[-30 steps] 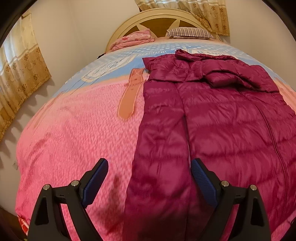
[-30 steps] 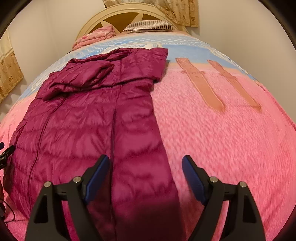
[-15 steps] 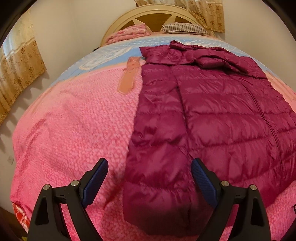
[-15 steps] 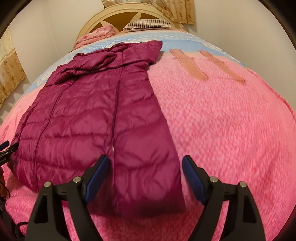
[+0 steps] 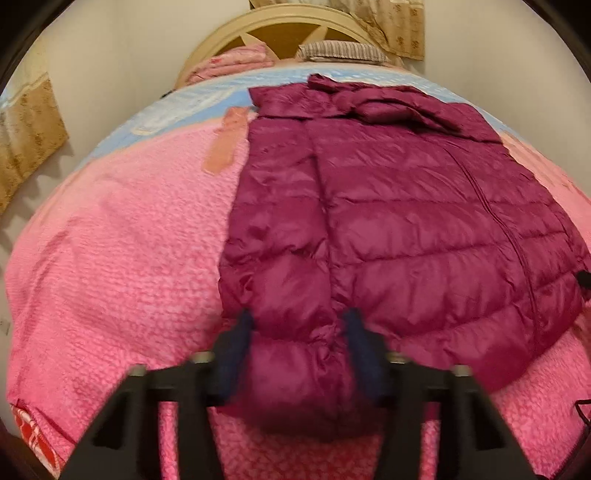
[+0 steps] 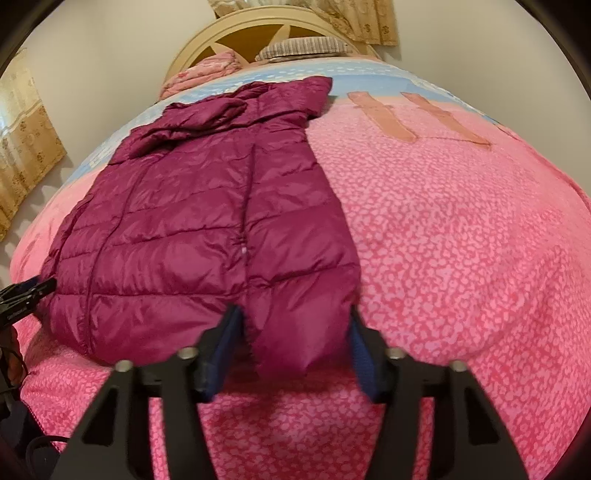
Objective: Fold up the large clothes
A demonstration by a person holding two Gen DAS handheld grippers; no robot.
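Pink nubby bedspread (image 5: 110,258) bears a glossy quilted magenta coat (image 5: 424,229), each hand-held gripper (image 5: 299,354) (image 6: 295,347) just closing around a puffy sleeve cuff.

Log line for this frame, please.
left gripper: closing on jacket sleeve cuff | right gripper: closing on other cuff | bed

Left claw (image 5: 299,354) blurred; sleeve cuff (image 5: 295,417) smeared

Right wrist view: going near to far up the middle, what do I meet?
Right tongs closing around the sleeve cuff → maroon puffer jacket → blue band of the bedspread → striped pillow → headboard.
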